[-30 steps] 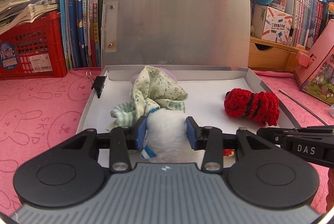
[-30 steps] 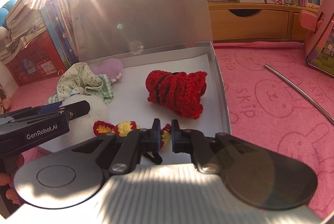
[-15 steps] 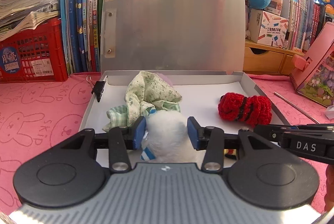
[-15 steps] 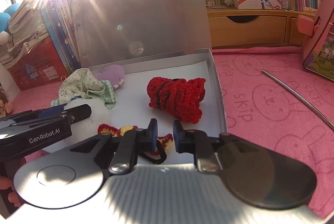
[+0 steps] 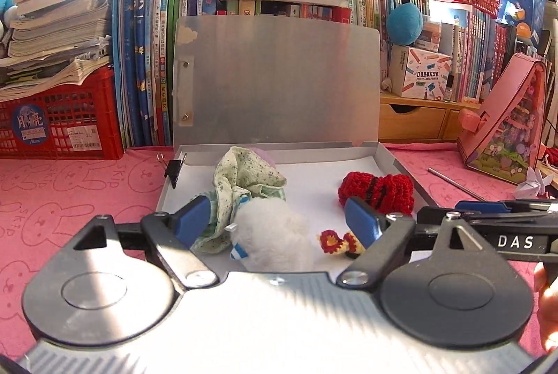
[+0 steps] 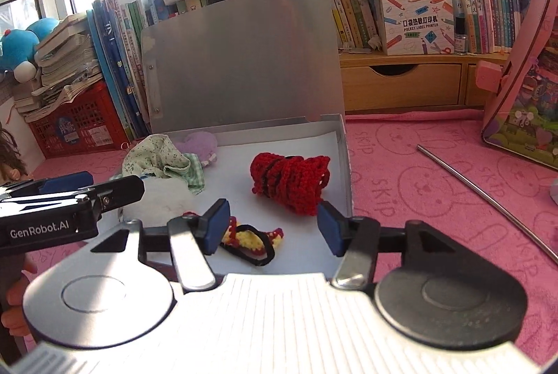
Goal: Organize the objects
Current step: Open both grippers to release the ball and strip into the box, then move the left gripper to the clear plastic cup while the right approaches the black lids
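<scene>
L gripper [image 5: 277,222]: jaws opening, wide now; blue pads either side of white plush [image 5: 272,239] but clear of it, not pressing.
R gripper [image 6: 273,226]: jaws opening, wide; nothing gripped; L pad just above yellow-red crochet [image 6: 249,239], which lies on box floor w/ black loop round it.
White plush: sits in box, near front edge, touching green cloth [image 5: 244,180] on its left.
Yellow-red crochet: front of box, just right of plush, between plush and R pad of L gripper in left view.
Red knit [image 6: 291,184]: right half of box, near right wall, apart from the rest.
Green cloth: crumpled, left-back of box; purple soft thing [image 6: 198,144] behind it, mostly hidden.
Box [image 5: 397,161]: grey, shallow, white-lined, lid [image 5: 279,81] upright at back; binder clip [image 5: 173,169] on left wall.
Surface: pink mat [image 6: 418,172] w/ rabbit print; metal rod [image 6: 488,199] lies on it right of box, well apart.
Beyond: books [image 5: 146,60], red crate [image 5: 59,119], blue and white plushes on top of shelf, pink house toy [image 5: 505,126] at right.
Hands: fingers [image 5: 545,287] on R gripper's handle at right edge of left view.
</scene>
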{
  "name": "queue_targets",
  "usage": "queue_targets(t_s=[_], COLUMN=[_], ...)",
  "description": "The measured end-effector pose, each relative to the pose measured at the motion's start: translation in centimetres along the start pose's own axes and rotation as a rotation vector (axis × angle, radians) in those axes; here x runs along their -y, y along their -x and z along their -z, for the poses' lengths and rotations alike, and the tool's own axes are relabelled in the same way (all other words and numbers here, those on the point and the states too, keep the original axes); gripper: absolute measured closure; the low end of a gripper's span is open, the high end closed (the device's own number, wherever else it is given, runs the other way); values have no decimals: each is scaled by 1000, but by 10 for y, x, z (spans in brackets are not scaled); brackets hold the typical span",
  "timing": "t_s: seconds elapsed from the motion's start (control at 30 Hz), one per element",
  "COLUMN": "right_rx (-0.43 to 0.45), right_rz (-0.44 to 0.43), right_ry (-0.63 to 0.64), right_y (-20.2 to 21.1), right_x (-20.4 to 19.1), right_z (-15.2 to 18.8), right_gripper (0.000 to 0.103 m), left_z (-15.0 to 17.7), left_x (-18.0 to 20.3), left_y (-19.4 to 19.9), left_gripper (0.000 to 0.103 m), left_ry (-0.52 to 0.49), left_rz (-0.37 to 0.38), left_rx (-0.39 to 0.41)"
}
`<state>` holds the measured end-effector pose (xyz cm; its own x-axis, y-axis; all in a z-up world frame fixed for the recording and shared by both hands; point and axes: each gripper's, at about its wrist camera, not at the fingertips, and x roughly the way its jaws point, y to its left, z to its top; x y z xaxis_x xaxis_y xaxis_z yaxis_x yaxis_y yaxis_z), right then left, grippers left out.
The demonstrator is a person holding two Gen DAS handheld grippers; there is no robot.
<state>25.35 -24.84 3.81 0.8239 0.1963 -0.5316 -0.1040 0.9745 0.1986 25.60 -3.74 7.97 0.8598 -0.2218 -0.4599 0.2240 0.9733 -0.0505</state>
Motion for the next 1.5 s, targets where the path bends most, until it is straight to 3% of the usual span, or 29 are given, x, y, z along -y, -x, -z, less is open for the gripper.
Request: queue_targets(t_s=[0.53,1.33,1.5], right_rx=[77,75,67], right_rz=[-31,38,62], right_ry=[118,273,276], right_y=[80,144,149], right_x=[-8,-22,-21], right_z=[45,132,142], right_gripper=[6,1,1], left_z=[51,142,162], left_x=[13,5,6], left_y=[101,191,205], left_gripper=[12,9,8], left_ry=[-76,3,-24], left_rz=[49,51,35], left_rx=[76,48,60])
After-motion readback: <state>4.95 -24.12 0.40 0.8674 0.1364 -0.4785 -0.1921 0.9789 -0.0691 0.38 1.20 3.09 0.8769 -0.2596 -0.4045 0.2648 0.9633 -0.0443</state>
